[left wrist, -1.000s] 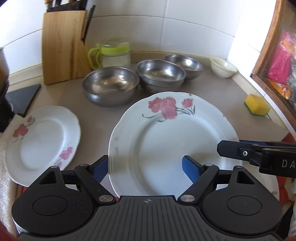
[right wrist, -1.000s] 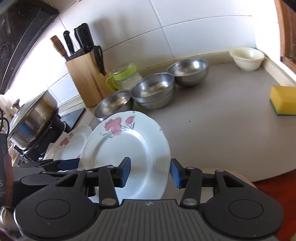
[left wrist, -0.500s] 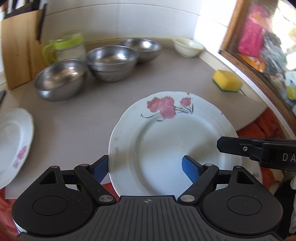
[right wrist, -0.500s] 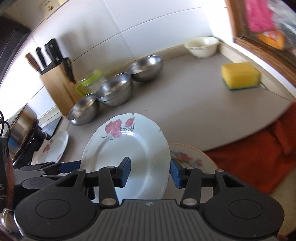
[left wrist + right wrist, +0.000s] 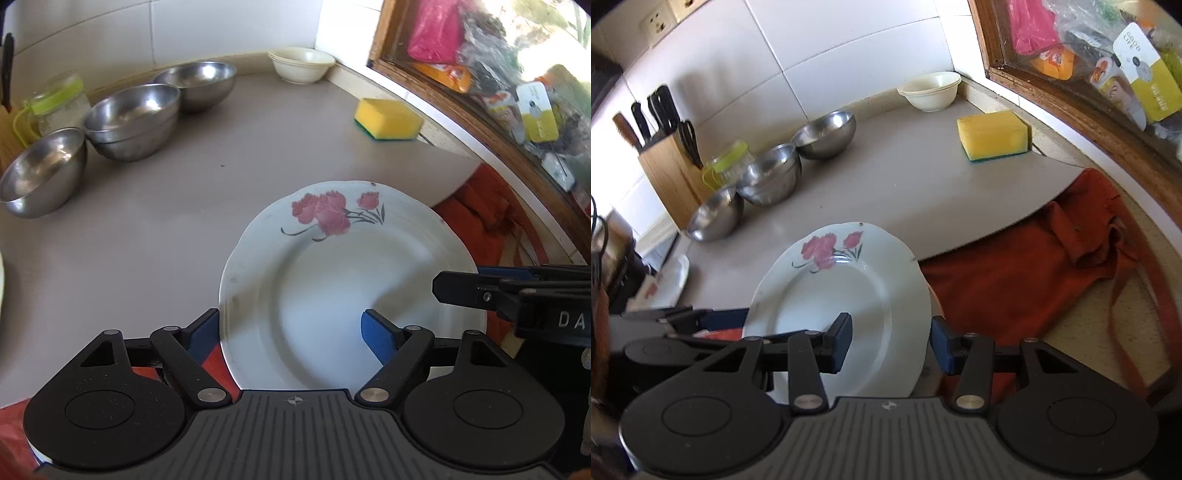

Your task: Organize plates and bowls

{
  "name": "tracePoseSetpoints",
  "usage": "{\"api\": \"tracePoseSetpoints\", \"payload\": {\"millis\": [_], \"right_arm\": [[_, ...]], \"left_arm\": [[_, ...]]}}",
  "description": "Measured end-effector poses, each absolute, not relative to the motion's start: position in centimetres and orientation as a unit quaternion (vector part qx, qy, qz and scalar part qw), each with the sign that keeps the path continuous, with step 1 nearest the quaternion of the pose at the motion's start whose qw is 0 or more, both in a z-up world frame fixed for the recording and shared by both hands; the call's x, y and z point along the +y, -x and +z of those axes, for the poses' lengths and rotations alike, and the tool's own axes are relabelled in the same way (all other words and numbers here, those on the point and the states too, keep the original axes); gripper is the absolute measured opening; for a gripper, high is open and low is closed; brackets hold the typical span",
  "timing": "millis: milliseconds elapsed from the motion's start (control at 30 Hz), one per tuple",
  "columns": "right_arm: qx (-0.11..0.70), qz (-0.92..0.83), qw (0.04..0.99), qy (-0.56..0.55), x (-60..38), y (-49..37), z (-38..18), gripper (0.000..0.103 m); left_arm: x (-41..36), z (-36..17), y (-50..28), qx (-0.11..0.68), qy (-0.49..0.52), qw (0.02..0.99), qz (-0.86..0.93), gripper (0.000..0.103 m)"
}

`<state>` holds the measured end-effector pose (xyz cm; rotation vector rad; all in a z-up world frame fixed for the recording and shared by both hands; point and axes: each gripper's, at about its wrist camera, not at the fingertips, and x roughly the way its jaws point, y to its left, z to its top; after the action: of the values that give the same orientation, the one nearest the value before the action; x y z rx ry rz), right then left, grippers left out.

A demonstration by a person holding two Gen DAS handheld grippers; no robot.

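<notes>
Currently the flowered plate [image 5: 343,280] is carried above the desk [image 5: 155,229] edge, left tool [image 5: 291,332] clamped on its near-left rim, right tool [image 5: 890,341] clamped on its right rim. Keep both grips level (a tilt could let it slip). Steel bowls [image 5: 133,122], cream bowls [image 5: 303,66] and a sponge [image 5: 388,120] stand well apart; an orange cloth [image 5: 1015,269] lies beneath.

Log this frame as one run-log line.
held: white floral plate | left gripper: shut on rim | right gripper: shut on opposite rim | plate position: over orange cloth by grey counter edge
</notes>
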<state>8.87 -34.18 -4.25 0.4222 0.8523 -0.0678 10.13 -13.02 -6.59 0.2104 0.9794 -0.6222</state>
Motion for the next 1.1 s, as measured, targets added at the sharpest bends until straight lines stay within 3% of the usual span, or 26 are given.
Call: {"api": "tracePoseSetpoints", "payload": {"millis": [433,1100], "right_arm": [[0.398,-0.033,0.910,-0.110,-33.2,-8.4,-3.8,0.049],[0.390,0.050,0.914,-0.100,-29.1,-13.4,-3.2,0.049]], "left_arm": [[-13.4,-6.0,-8.7,0.448,-0.104,0.842,-0.282,0.087],[-8.0,-5.4,-10.6,0.454,-0.068,0.868,-0.187,0.091]]}}
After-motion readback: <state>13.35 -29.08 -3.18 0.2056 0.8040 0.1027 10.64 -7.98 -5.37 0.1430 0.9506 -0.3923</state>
